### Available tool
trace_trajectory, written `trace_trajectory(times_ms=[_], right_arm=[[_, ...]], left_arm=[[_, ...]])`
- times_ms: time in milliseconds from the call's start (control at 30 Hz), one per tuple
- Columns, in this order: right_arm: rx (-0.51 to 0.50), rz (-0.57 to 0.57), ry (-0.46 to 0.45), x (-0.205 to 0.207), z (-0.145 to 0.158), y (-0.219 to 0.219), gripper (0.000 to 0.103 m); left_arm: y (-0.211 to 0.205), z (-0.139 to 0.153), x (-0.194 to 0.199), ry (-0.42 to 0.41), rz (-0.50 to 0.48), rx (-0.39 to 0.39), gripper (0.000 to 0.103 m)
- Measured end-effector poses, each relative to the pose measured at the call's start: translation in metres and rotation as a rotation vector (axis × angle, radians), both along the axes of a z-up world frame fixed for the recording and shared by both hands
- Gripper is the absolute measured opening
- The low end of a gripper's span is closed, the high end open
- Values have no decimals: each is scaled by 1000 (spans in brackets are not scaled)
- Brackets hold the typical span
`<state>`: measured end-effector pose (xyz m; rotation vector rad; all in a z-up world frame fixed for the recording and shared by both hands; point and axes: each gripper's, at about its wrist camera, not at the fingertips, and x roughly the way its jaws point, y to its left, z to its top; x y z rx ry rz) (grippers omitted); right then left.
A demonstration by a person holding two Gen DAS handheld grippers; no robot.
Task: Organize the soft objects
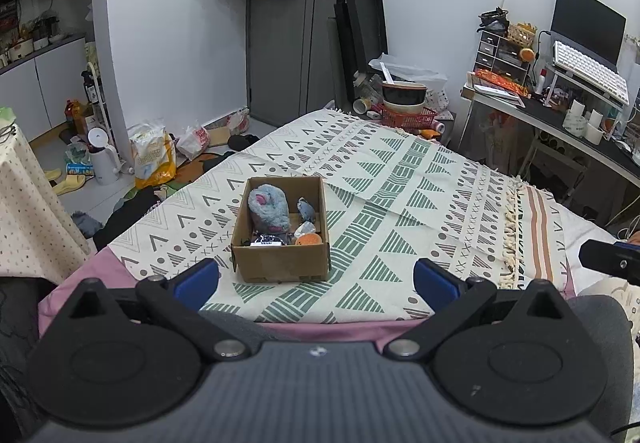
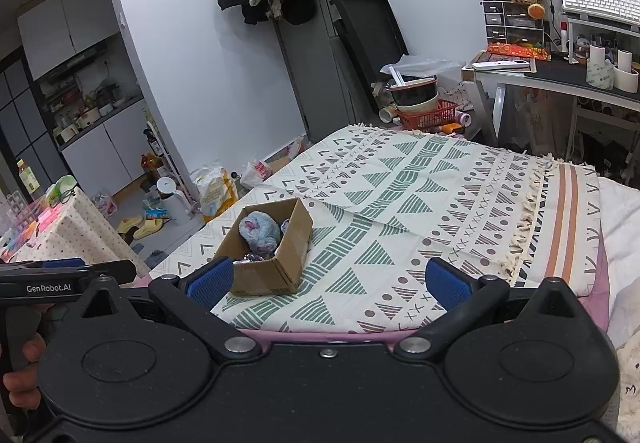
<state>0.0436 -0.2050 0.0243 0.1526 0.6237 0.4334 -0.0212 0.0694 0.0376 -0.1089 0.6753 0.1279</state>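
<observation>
A brown cardboard box (image 1: 280, 263) sits on the patterned blanket (image 1: 400, 179) on the bed. It holds a grey-blue plush toy (image 1: 267, 207), a small grey toy (image 1: 306, 208), an orange ball (image 1: 308, 239) and a few small items. My left gripper (image 1: 316, 281) is open and empty, just short of the box's near wall. My right gripper (image 2: 329, 281) is open and empty, with the box (image 2: 268, 275) by its left finger and the plush (image 2: 259, 231) visible inside. The left gripper's body (image 2: 68, 277) shows at the left edge of the right wrist view.
The bed's near edge shows pink sheet (image 1: 328, 329). A red basket with bowls (image 1: 404, 111) stands beyond the bed's far end. A desk with keyboard and monitor (image 1: 584, 71) is at right. A cloth-covered table (image 1: 24, 203) and floor clutter lie at left.
</observation>
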Motion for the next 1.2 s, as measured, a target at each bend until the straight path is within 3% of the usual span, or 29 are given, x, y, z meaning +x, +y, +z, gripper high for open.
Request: trace_trajectory(times_ms=[1200], right_arm=[[-7, -22, -26, -7, 6, -2, 103]], left_arm=[[-1, 5, -5, -6, 4, -10, 103]])
